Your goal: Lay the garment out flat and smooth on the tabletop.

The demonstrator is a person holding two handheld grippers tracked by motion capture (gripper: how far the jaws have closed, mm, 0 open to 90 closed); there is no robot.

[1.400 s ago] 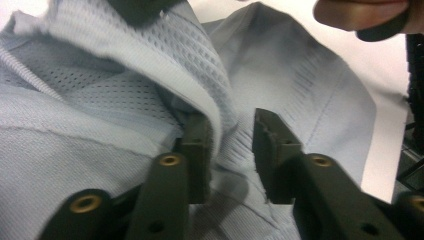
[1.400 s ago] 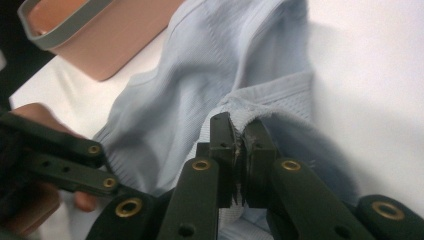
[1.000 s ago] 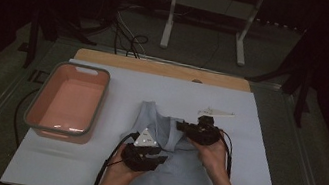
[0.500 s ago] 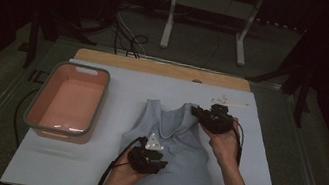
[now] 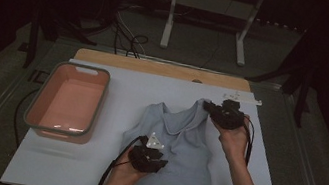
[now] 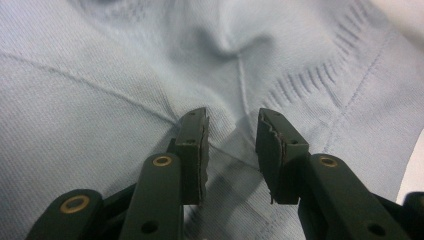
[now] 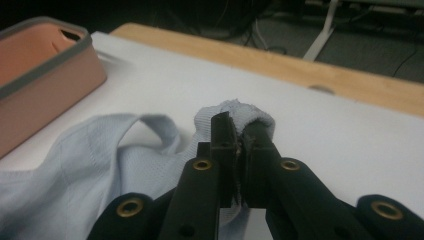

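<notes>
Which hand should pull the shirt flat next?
Probably the right. The right tongs are already shut on the shirt's shoulder strap, at the far corner, so they can tug it outward. The left tongs are open, resting over the shirt's middle.

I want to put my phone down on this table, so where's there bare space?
Free: the white table strip between the pink bin and the blue tank top, and the far strip before the wooden edge. Crowded: the middle-right, where the top lies with the left claw and right claw on it.
</notes>
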